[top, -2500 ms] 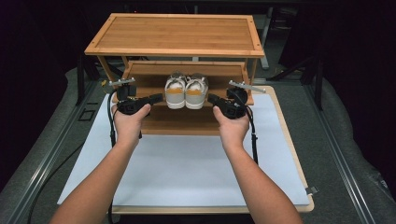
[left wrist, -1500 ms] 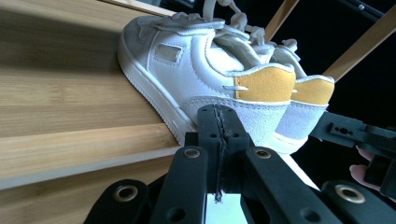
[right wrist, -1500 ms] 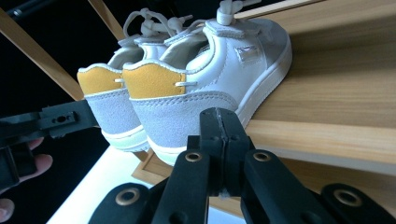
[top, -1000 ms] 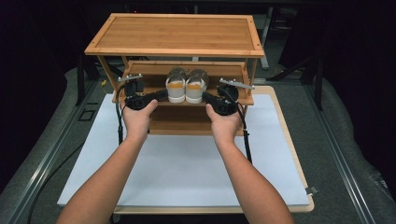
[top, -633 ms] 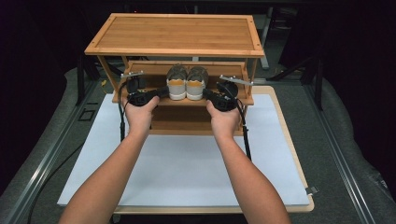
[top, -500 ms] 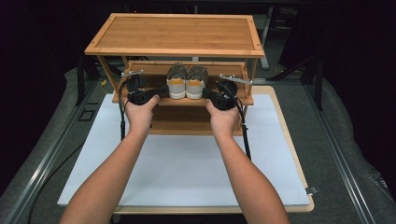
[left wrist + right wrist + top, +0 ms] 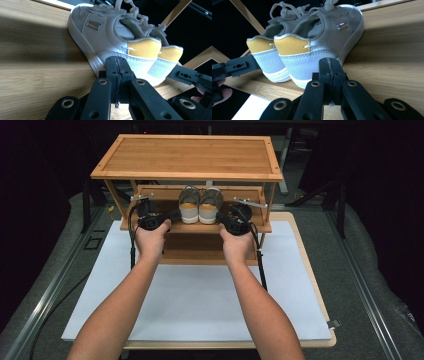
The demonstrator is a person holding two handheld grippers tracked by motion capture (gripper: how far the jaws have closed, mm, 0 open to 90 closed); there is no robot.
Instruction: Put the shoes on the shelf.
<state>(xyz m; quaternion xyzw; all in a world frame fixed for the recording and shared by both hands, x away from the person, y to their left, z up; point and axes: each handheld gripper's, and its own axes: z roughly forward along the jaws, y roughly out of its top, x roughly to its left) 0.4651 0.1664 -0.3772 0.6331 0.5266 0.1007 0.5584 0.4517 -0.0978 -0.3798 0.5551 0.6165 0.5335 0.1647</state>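
Sneakers (image 7: 201,206), paired, on wooden rack's middle shelf (image 7: 260,226): heels between my left gripper (image 7: 172,214) and right gripper (image 7: 220,216), both pressed closed, empty.

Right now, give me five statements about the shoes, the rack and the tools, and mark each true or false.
1. The shoes stand on the middle shelf of the rack. True.
2. The left tool is open wide. False: its jaws are pressed together.
3. The shoes have yellow heel patches. True.
4. The right tool grips a shoelace. False: its jaws are shut on nothing, just behind the heel.
5. The shoes stand on the rack's top board. False: the top board is bare, and the shoes are one level below it.
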